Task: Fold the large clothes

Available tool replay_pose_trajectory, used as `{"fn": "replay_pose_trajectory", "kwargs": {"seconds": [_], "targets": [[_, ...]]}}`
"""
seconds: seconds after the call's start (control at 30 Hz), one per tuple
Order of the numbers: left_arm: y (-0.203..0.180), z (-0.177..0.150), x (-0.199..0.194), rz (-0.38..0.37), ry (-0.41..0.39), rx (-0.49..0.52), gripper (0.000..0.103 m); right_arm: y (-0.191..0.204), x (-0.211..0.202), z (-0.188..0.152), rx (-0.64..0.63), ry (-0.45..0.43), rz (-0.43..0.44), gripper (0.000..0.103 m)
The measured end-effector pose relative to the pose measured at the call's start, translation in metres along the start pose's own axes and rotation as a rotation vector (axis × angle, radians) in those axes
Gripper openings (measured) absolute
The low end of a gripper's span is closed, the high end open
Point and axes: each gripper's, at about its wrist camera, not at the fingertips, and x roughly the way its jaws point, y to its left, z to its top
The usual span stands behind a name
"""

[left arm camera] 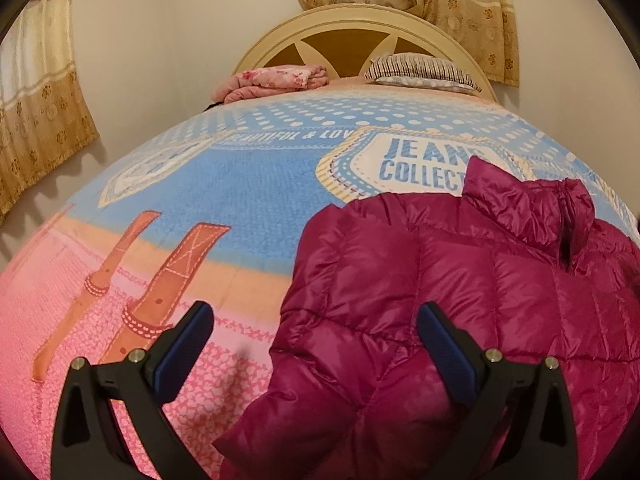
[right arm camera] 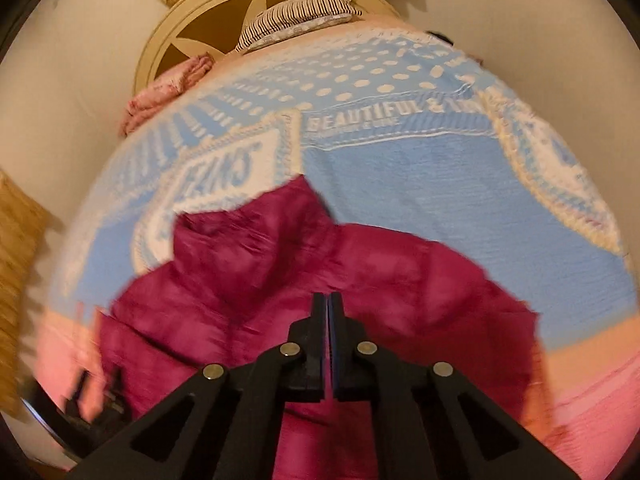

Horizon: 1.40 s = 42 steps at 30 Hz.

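Folding has barely begun, as far as we can judge: the magenta puffer jacket (left arm camera: 460, 280) lies rumpled on the bed (left arm camera: 240, 208), its collar standing up toward twelve o'clock and one quilted sleeve or side panel spilling down toward six o'clock in the left wrist view. No neat crease shows anywhere, so we reckon the flattening, the sleeve folds and the final halving are all left to do.

Our left gripper (left arm camera: 316, 320) hovers above the jacket's near edge with its fingers spread wide and nothing between them. Our right gripper (right arm camera: 328, 304) has its fingers pressed together over the jacket (right arm camera: 280, 272); the view is blurred with motion, and we cannot tell whether a thin layer of fabric is pinched there or the fingers are simply closed on nothing.

For room, we have plenty. The printed blanket (left arm camera: 180, 240) lies bare from nine through eleven o'clock of the jacket in the left view, and from one to three o'clock in the right view. A folded pink blanket (left arm camera: 276, 80) and a striped pillow (left arm camera: 420, 68) sit well apart at twelve o'clock by the headboard (left arm camera: 360, 24). In the left wrist view the bed's near edge lies below the frame at six o'clock, so we should keep the jacket's loose hem from sliding off it.
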Motion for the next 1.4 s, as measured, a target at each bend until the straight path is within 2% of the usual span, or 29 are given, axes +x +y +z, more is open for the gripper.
{"fn": "replay_pose_trajectory", "kwargs": {"seconds": [0.2,0.23,0.27,0.3,0.33,0.43,0.53,0.63,0.67,0.73,0.83,0.93,1.1,1.2,1.33,1.4], "targets": [[0.005,0.001,0.002,-0.023,0.011,-0.021,0.103,0.03,0.05,0.031,0.116,0.066,0.093,0.004],[0.006,0.001,0.003,-0.033,0.015,-0.025,0.103,0.032,0.059,0.036,0.139,0.068,0.113,0.014],[0.007,0.001,0.004,-0.043,0.019,-0.031,0.103,0.035,0.065,0.039,0.151,0.062,0.116,0.032],[0.007,0.0,0.005,-0.05,0.022,-0.035,0.103,0.038,0.068,0.041,0.153,0.053,0.105,0.069],[0.008,0.0,0.005,-0.059,0.026,-0.039,0.103,0.042,0.071,0.044,0.152,0.026,0.093,0.09],[0.009,0.0,0.007,-0.079,0.035,-0.054,0.103,0.048,0.075,0.052,0.129,0.006,0.08,0.09],[0.01,0.001,0.009,-0.101,0.041,-0.065,0.103,0.055,0.089,0.056,0.081,0.05,-0.054,0.09],[0.01,0.001,0.011,-0.112,0.05,-0.075,0.103,0.056,0.105,0.055,0.053,0.093,-0.124,0.086],[0.011,0.001,0.011,-0.114,0.051,-0.076,0.103,0.054,0.107,0.053,0.048,0.106,-0.135,0.079],[0.011,0.001,0.011,-0.115,0.05,-0.078,0.103,0.054,0.111,0.047,0.027,0.133,-0.18,0.03],[0.01,0.0,0.012,-0.116,0.052,-0.081,0.103,0.051,0.095,0.043,-0.034,0.125,-0.193,0.013],[0.011,0.0,0.012,-0.116,0.05,-0.081,0.103,0.039,0.063,0.037,-0.06,0.102,-0.158,0.011],[0.013,0.0,0.011,-0.113,0.044,-0.089,0.103,0.015,0.014,0.008,-0.097,0.061,-0.159,0.01],[0.013,-0.001,0.01,-0.108,0.04,-0.089,0.103,-0.008,0.01,-0.014,-0.089,0.066,-0.177,0.01],[0.013,-0.002,0.006,-0.109,0.028,-0.084,0.103,-0.041,0.03,-0.042,0.002,0.085,-0.139,0.01],[0.012,-0.001,0.004,-0.113,0.031,-0.065,0.103,-0.052,0.036,-0.052,0.043,0.034,-0.093,0.009]]}}
